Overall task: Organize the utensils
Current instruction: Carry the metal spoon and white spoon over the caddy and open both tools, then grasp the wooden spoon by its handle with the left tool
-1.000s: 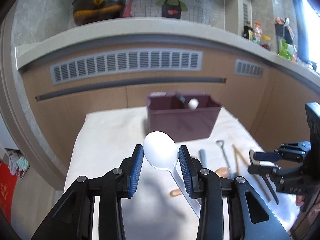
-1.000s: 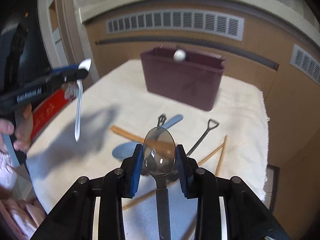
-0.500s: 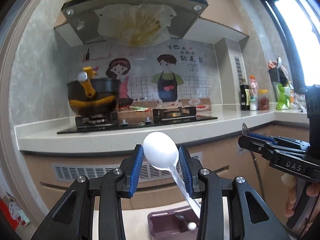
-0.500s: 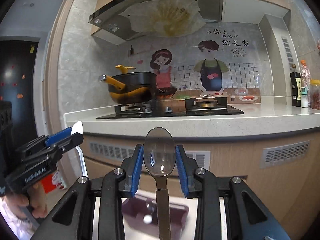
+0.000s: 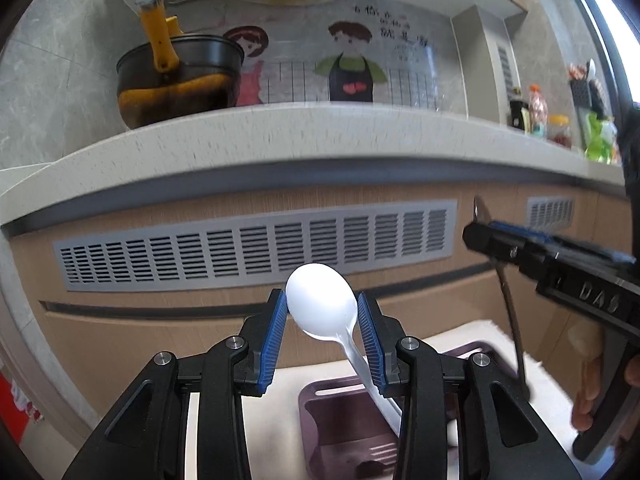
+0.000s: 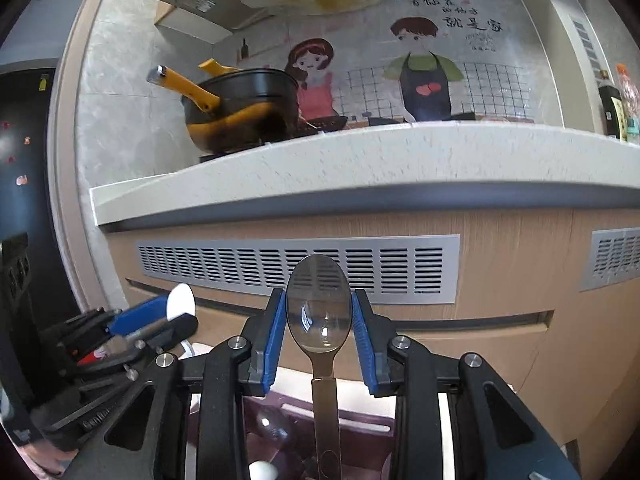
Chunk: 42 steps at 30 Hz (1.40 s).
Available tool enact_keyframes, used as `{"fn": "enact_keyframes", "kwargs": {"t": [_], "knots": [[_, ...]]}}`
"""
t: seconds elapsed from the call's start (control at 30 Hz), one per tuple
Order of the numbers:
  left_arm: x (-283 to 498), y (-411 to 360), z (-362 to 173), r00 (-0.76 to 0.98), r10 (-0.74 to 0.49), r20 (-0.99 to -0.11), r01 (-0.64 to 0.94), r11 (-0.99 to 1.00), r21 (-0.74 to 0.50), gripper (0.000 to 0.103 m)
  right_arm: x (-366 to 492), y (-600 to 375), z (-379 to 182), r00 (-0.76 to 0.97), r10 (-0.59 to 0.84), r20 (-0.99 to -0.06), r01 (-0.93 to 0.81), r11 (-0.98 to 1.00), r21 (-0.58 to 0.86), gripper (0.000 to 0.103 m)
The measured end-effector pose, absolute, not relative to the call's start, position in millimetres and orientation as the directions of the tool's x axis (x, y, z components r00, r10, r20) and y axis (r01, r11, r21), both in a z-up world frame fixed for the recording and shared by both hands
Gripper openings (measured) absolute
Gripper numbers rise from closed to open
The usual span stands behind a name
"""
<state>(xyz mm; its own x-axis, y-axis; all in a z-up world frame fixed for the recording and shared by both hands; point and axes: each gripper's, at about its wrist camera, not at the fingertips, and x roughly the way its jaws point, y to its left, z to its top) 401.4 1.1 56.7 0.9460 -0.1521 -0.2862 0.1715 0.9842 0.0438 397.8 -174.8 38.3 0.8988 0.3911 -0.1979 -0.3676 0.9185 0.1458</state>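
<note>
Both my grippers have tipped downward since half a second ago, bringing the maroon utensil bin [image 5: 344,432] closer below. My left gripper [image 5: 322,320] clamps the white plastic spoon [image 5: 322,304] by its bowl; my right gripper [image 6: 319,316] pinches the metal spoon [image 6: 319,308] likewise, handles hanging toward the bin.

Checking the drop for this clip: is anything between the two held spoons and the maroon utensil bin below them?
Nothing visible blocks either one. The white spoon in the left hand-held gripper hangs handle-down over the maroon bin. The clear spoon in the right hand-held gripper does too.
</note>
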Motion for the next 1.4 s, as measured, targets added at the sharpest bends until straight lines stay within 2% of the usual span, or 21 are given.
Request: {"fn": "enact_keyframes", "kwargs": {"t": [0.2,0.43,0.5,0.57,0.63,0.73,0.83,0.97,1.13,1.4], "knots": [[401,-4,29,0.933,-0.147,-0.327,0.18,0.981,0.071,0.038,413,-171,19,0.901,0.374,-0.221,-0.356,0.927,0.12,0.03],[383,-10,5,0.882,-0.183,-0.434,0.232,0.971,0.061,0.045,399,-170,-17,0.852,0.403,-0.334,-0.392,0.914,0.104,0.034],[375,-6,7,0.871,-0.188,-0.453,0.225,0.974,0.029,0.047,391,-170,-19,0.847,0.39,-0.361,-0.39,0.917,0.076,0.04],[364,1,11,0.861,-0.202,-0.467,0.225,0.974,-0.006,0.052,379,-173,-18,0.847,0.384,-0.367,-0.392,0.918,0.056,0.063],[348,6,14,0.852,-0.208,-0.48,0.23,0.973,-0.014,0.055,362,-178,-14,0.85,0.382,-0.363,-0.396,0.917,0.039,0.078],[325,11,13,0.828,-0.227,-0.512,0.251,0.968,-0.023,0.057,332,-185,-11,0.86,0.35,-0.372,-0.383,0.924,-0.016,0.089],[303,13,1,0.777,-0.271,-0.569,0.282,0.957,-0.071,0.059,308,-188,-23,0.832,0.307,-0.463,-0.373,0.926,-0.056,0.099],[282,7,-29,0.68,-0.348,-0.645,0.328,0.932,-0.156,0.059,280,-188,-59,0.779,0.266,-0.567,-0.38,0.921,-0.09,0.1],[272,-8,-66,0.541,-0.403,-0.738,0.371,0.902,-0.221,0.059,253,-193,-92,0.759,0.185,-0.624,-0.34,0.93,-0.138,0.102],[255,-12,-80,0.439,-0.447,-0.779,0.398,0.875,-0.277,0.059,249,-233,-115,0.702,0.133,-0.7,-0.24,0.969,-0.057,0.102]]}}
